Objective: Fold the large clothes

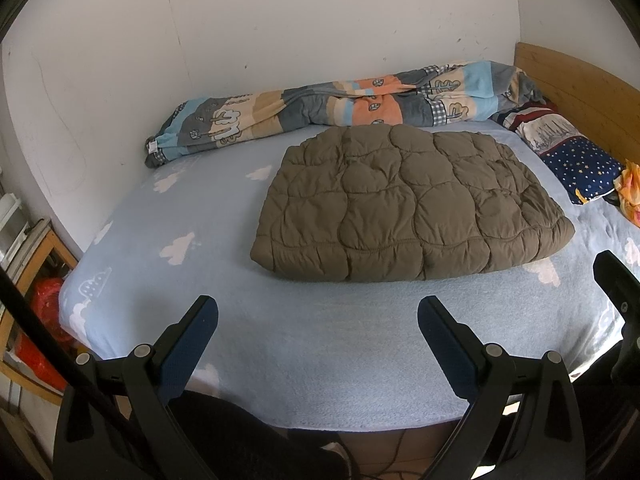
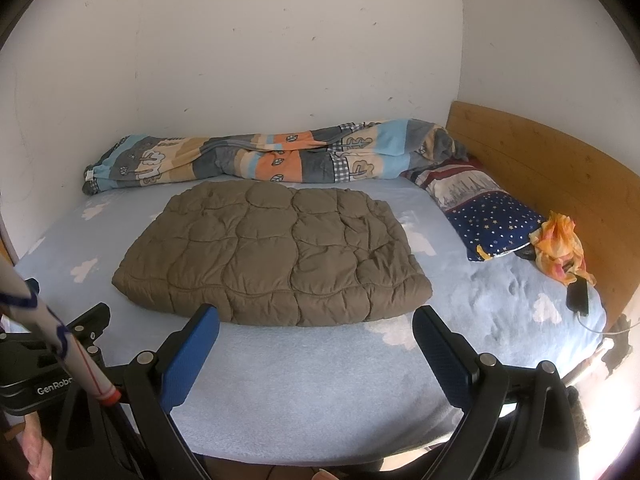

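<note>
A puffy olive-brown quilted garment (image 1: pixel 408 204) (image 2: pixel 272 252) lies folded into a thick rectangle in the middle of the light blue cloud-print bed sheet (image 1: pixel 248 344) (image 2: pixel 304 392). My left gripper (image 1: pixel 318 312) hangs open over the sheet's near edge, short of the garment's front hem, with nothing between its blue-padded fingers. My right gripper (image 2: pixel 316 320) is open too, its fingertips just at the garment's near edge but apart from it. In the left wrist view the other gripper's black body shows at the right border.
A rolled patterned blanket (image 1: pixel 320 108) (image 2: pixel 272 156) lies along the wall behind the garment. At the right are a starry pillow (image 1: pixel 576 156) (image 2: pixel 492 220), an orange cloth (image 2: pixel 560 248), a dark phone (image 2: pixel 578 296) and the wooden headboard (image 2: pixel 540 160). A wooden shelf with red bags (image 1: pixel 44 312) stands left.
</note>
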`<state>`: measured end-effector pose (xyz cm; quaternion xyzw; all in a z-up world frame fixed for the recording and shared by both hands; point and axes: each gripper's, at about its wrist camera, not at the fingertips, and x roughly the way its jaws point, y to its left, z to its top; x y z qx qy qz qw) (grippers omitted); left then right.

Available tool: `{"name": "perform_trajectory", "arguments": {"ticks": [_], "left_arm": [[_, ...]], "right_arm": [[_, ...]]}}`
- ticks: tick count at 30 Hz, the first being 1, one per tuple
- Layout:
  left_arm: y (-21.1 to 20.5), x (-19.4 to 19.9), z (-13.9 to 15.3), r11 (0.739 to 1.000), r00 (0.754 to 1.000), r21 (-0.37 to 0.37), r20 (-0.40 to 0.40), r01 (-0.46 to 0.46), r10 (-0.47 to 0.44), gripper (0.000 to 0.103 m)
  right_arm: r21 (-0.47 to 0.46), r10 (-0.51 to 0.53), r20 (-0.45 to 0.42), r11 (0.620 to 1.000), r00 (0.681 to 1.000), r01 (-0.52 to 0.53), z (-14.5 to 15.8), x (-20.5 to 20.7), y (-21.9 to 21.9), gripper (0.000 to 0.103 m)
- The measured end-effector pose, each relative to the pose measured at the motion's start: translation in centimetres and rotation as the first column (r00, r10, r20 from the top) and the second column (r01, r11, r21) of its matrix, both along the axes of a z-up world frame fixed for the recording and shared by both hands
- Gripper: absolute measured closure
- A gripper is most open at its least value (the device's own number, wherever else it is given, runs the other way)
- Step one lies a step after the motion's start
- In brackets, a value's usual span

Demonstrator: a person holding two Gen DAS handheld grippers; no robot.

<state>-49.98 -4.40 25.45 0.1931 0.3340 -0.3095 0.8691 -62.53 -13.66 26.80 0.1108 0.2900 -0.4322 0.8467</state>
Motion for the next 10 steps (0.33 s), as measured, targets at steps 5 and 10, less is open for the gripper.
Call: {"name": "perform_trajectory", "arguments": {"ticks": [5,10], "left_arm": [[0.11,0.10,0.00,1.000,1.000,-0.002,-0.007,0.006,-0.006,0.003],[0.72,0.97,0.28,1.000,0.999,-0.012,-0.037,0.006,-0.006,0.003]], "right_arm": [[0.000,-0.001,0.000,1.000,1.000,0.001,0.03,0.02,-0.05,0.004],[-0.001,0.006,0.006,1.000,1.000,-0.006,0.03,-0.01,0.07,0.004]]}}
